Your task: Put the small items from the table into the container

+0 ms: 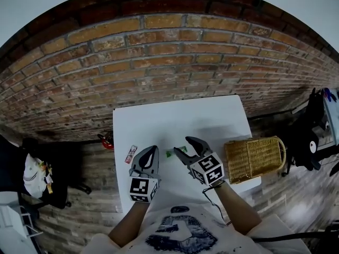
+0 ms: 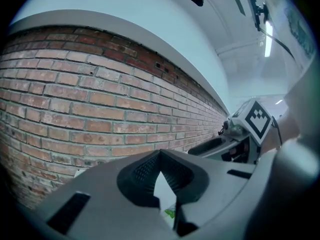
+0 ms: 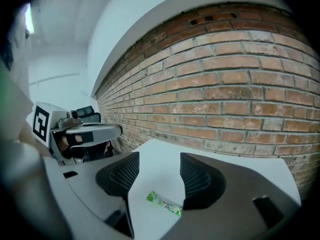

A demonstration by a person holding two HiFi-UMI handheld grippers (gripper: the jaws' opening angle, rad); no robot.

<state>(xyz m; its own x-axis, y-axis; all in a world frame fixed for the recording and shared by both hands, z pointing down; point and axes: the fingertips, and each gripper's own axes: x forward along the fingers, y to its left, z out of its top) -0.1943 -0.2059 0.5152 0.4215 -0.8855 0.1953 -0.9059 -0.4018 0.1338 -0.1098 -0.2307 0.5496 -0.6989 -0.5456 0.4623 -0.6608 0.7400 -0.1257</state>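
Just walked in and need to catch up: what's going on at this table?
A person holds a gripper in each hand over a white table. The right gripper is open over a green packet, not gripping it. The left gripper is shut and empty. A red-and-white packet lies near the left edge; a basket sits at the right.

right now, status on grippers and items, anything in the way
Right gripper open over green packet, not gripping. Left gripper shut, empty. Wicker basket at table's right edge, second packet at left edge. Nothing blocking.
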